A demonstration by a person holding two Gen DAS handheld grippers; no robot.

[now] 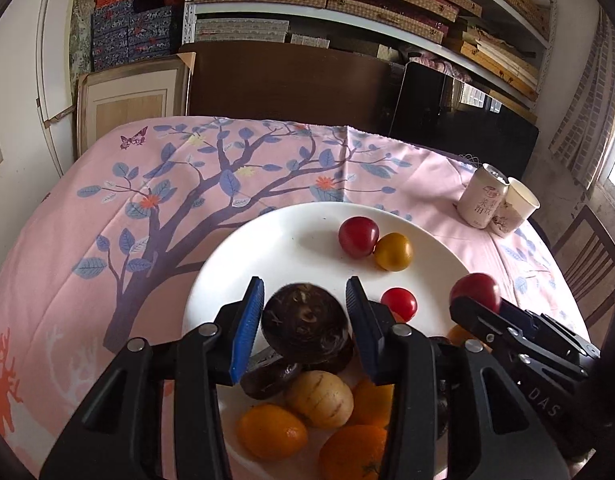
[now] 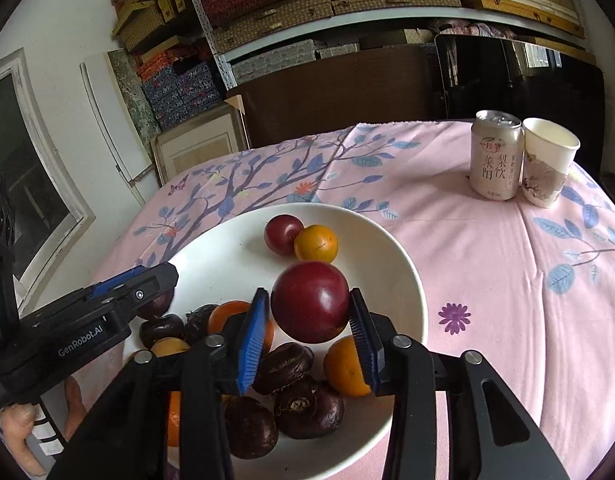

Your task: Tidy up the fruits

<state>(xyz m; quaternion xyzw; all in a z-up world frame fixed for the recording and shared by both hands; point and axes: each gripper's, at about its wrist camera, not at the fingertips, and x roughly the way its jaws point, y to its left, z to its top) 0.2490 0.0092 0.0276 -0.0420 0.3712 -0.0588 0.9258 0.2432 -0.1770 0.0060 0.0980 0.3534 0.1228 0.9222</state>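
Note:
A white plate [image 1: 235, 248] [image 2: 391, 252] on the pink cloth holds several dark water chestnuts, oranges and plums. My left gripper [image 1: 305, 312] [image 2: 163, 284] is shut on a dark brown water chestnut [image 1: 303, 320], lifted over the near side of the plate. My right gripper [image 2: 307, 320] [image 1: 483, 308] has a dark red plum [image 2: 311, 308] [image 1: 475, 290] between its blue pads. The pads stand slightly off the plum's sides, and its outline is blurred. Another red plum [image 2: 283, 234] and a yellow one [image 2: 315, 243] lie at the plate's far side.
A drink can [image 2: 493, 156] [image 1: 481, 196] and a paper cup [image 2: 547, 160] stand together at the far right of the table. A wooden chair [image 1: 587, 240] is at the right edge. Shelves of boxes fill the back wall. A hand [image 2: 19, 424] grips the left tool.

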